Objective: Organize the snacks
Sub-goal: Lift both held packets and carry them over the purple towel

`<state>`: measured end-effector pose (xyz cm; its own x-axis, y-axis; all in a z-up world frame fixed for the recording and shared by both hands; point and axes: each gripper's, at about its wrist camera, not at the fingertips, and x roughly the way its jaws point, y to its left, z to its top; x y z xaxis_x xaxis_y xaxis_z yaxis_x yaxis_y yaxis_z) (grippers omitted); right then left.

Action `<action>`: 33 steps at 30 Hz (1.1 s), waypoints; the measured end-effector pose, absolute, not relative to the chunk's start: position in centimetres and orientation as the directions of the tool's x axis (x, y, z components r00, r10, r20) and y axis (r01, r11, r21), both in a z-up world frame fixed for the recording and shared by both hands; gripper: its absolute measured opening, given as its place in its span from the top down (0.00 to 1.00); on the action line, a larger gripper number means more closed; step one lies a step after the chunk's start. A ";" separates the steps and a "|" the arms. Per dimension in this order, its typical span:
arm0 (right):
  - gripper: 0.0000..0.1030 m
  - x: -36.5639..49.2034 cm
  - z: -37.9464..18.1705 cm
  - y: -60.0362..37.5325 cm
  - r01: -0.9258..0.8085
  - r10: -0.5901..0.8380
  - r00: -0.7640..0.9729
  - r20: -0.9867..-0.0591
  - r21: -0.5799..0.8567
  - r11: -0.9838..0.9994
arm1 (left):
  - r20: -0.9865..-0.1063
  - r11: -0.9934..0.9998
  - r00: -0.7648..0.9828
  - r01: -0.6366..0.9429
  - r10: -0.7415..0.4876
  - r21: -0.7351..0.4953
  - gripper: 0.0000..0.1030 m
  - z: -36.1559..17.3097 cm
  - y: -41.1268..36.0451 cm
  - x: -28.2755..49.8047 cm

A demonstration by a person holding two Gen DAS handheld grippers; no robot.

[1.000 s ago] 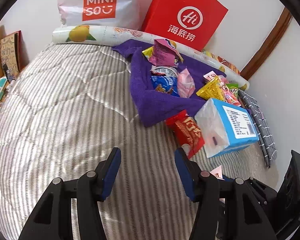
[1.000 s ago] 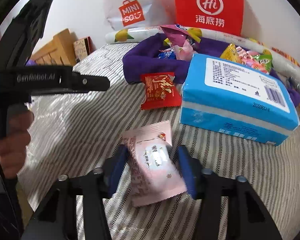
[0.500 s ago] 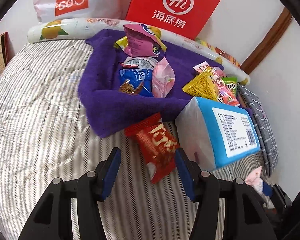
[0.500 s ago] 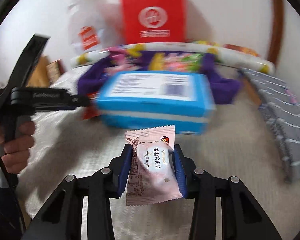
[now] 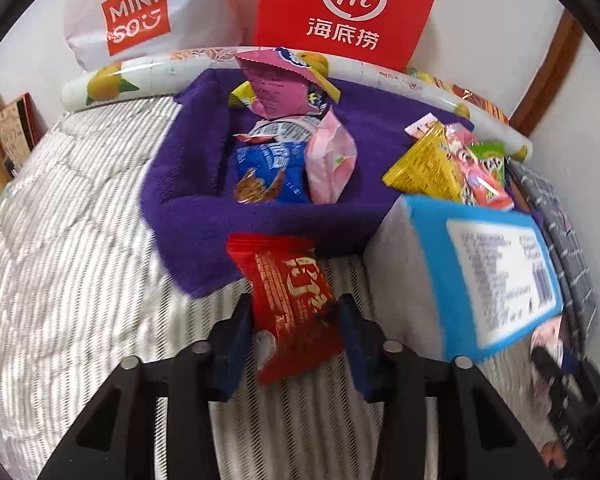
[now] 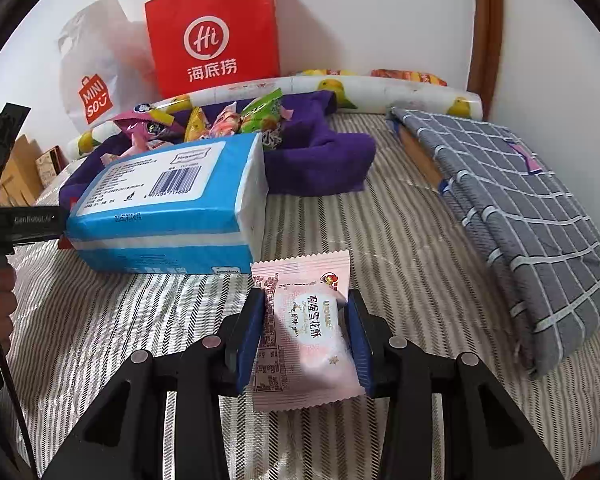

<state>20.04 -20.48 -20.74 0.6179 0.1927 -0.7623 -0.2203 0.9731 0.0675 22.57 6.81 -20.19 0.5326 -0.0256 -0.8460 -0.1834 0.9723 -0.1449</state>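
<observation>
Our left gripper (image 5: pixel 296 316) is closing on the red snack packet (image 5: pixel 290 300), which lies between its jaws on the striped bedding just short of the purple towel (image 5: pixel 188 216); whether the pads (image 5: pixel 242 320) already press it we cannot tell. Our right gripper (image 6: pixel 306 336) pinches the pink snack packet (image 6: pixel 304 332) across its middle. Both packets look light, crinkly and slippery (the filling probably crushes), so we'd grip gently across the padded centre, not the sealed ends. Only the left view shows the snacks lying inside the towel; only the right shows the grey checked cloth (image 6: pixel 520 216) off to the right and the blue tissue pack (image 6: pixel 172 208) ahead-left.
</observation>
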 end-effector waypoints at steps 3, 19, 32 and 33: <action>0.61 20.2 -20.9 -20.7 -0.215 0.198 0.611 -0.767 0.079 0.973 | -0.845 0.980 0.535 -0.175 0.011 -0.098 0.61 -19.9 7.5 21.0; 0.60 20.4 -21.2 -21.5 -0.167 0.196 0.608 -0.769 0.118 0.979 | -0.803 0.985 0.591 -0.168 0.074 -0.033 0.58 -20.7 6.5 19.3; 0.60 20.6 -21.4 -21.3 -0.157 0.172 0.605 -0.778 0.095 0.983 | -0.796 0.989 0.604 -0.131 0.025 -0.068 0.56 -20.7 6.4 17.5; 0.60 20.6 -21.4 -21.3 -0.150 0.163 0.604 -0.780 0.090 0.985 | -0.795 0.989 0.606 -0.131 0.020 -0.074 0.56 -20.7 6.5 17.5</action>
